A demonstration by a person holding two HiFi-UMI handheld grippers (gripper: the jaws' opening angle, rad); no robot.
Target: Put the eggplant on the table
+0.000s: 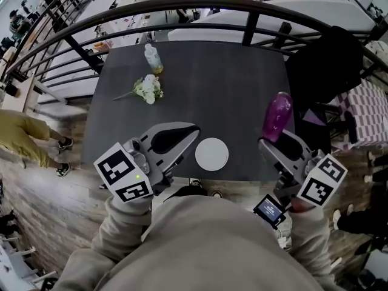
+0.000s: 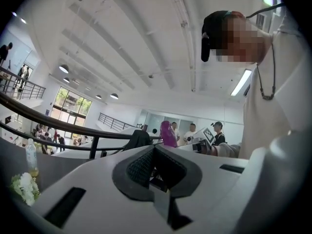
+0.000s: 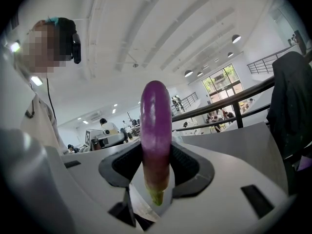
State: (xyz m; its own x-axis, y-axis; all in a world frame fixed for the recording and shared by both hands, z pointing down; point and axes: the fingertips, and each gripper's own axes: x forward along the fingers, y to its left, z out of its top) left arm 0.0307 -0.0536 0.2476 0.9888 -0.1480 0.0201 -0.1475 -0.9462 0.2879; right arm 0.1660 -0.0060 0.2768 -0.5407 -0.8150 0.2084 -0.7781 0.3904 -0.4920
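A purple eggplant (image 1: 276, 115) stands upright, stem end down, in my right gripper (image 1: 273, 139), above the right edge of the dark table (image 1: 218, 83). In the right gripper view the pads (image 3: 184, 161) press on both sides of the eggplant (image 3: 156, 126), and its green stem pokes out below them. My left gripper (image 1: 193, 131) is over the table's near edge, shut with nothing in it. In the left gripper view its pads (image 2: 142, 165) meet, and the eggplant (image 2: 168, 133) shows far off to the right.
On the table are a white plate (image 1: 211, 153) near the front edge, a bunch of white flowers (image 1: 147, 88) and a small bottle (image 1: 153, 58) at the back left. A black railing (image 1: 182, 8) curves behind it. A dark jacket (image 1: 327, 65) hangs at the right.
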